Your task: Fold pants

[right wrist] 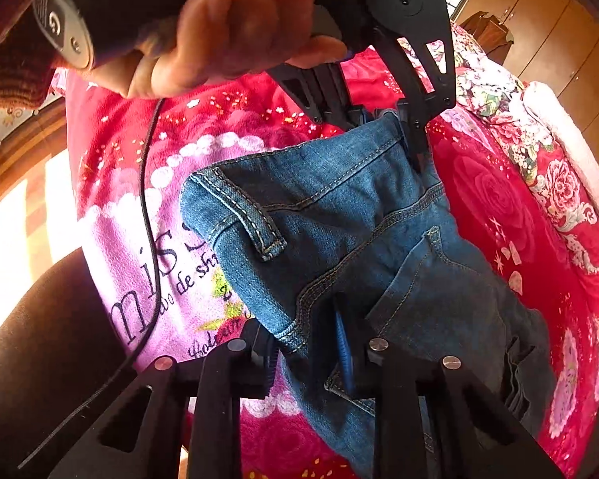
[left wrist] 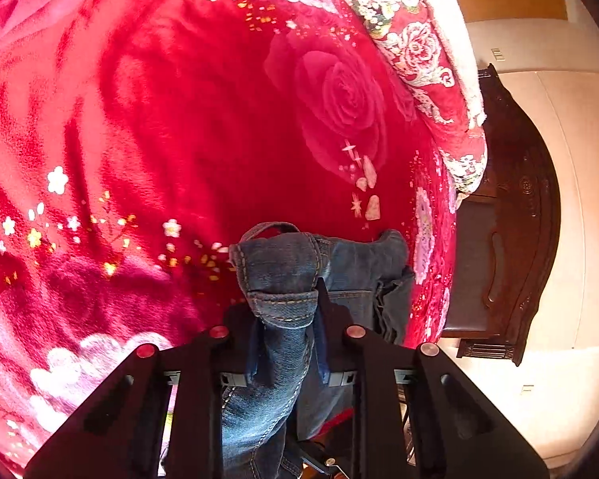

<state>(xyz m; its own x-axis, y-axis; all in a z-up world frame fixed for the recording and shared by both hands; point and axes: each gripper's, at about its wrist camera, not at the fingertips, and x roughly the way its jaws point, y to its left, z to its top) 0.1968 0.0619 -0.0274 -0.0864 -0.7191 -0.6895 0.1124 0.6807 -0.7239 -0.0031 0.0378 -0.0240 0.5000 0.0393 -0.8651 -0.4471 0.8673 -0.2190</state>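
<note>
The blue denim pants [right wrist: 379, 235] hang lifted above a red floral blanket [left wrist: 159, 119]. My left gripper [left wrist: 285, 311] is shut on the pants' waistband [left wrist: 283, 279], with a belt loop bunched between its fingers. In the right wrist view the left gripper [right wrist: 399, 131] pinches the far top corner of the waistband, held by a hand [right wrist: 235, 28]. My right gripper [right wrist: 319, 343] is shut on the near edge of the pants by the seat seam and back pocket [right wrist: 439, 311]. The fabric stretches between the two grippers.
The red blanket [right wrist: 499, 207] with roses and pink lettering covers the bed. A folded floral quilt [left wrist: 427, 60] lies along the bed's far edge. A dark wooden headboard [left wrist: 519, 207] and pale wall stand to the right. A black cable [right wrist: 147, 207] hangs from the left gripper.
</note>
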